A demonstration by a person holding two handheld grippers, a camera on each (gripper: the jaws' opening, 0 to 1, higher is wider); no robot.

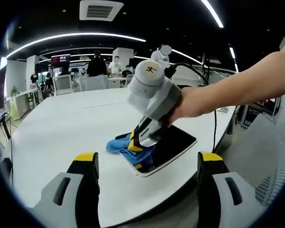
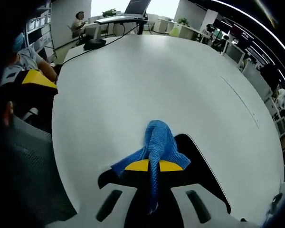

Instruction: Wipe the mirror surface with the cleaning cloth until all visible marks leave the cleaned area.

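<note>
My right hand-held gripper [image 2: 150, 166] clamped on the blue cloth [image 2: 157, 142], pressing it onto the dark mirror [image 1: 173, 145] on the white counter [image 1: 61, 128], left hand-held gripper [image 1: 147, 166] wide apart, just short of the mirror

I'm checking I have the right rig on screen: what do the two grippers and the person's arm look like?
The left gripper has pale grey jaw housings with black, yellow-tipped fingers. The right gripper has a rounded pale grey body with a gold mark on its end, black-and-yellow jaws and a black cable trailing behind. The person's forearm is bare, no sleeve in view.
</note>
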